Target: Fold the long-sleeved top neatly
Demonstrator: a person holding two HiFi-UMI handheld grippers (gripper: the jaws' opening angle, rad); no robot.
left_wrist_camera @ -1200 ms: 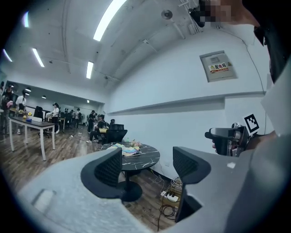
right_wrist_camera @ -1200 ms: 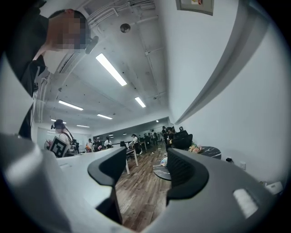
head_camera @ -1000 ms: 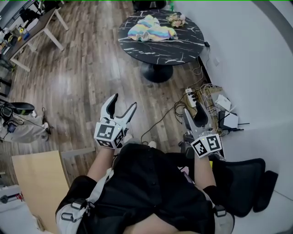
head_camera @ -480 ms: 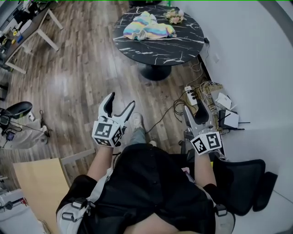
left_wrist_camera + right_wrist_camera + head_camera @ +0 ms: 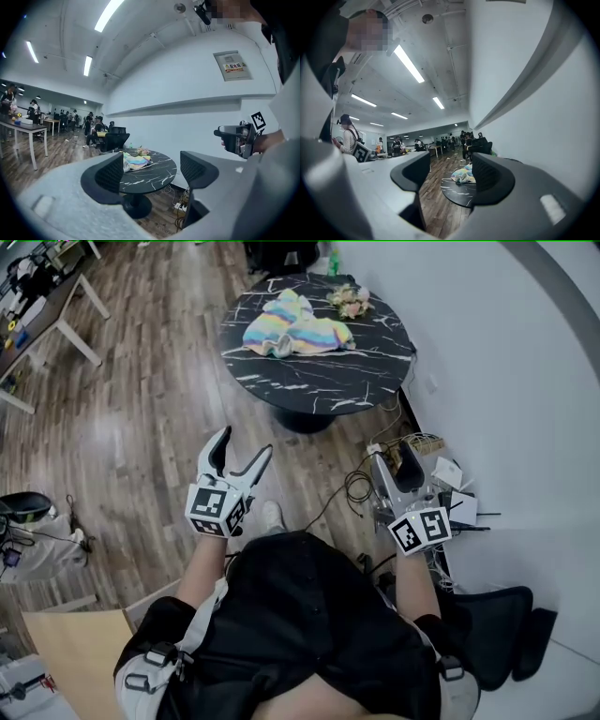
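**Rainbow top awaits folding.** The long-sleeved top (image 5: 297,322), striped in pastel rainbow colours, lies in a loose, unfolded heap on the far half of the round black marble-patterned table (image 5: 319,390). It sits just beside a small bunch of flowers (image 5: 349,300). The near half of the tabletop is bare, apparently leaving room to spread the garment flat. Folding has not begun.

The person is well apart from the table, on the wood floor (image 5: 141,418). Both tools are held out about level and aimed at the tabletop, a posture that reads as an approach rather than work in hand.

The left gripper (image 5: 246,444) has its jaws spread wide; they have just been opening, and nothing is between them. The left gripper view frames the distant top in the gap. The right gripper (image 5: 391,454), nearer the white wall (image 5: 506,381), also holds its jaws apart and empty. Open jaws this early would suit a first pinch at the fabric's edges.

Loose cables (image 5: 356,488) trail across the floor near the wall, between the person and the table's base. They are probably a thing to step round.
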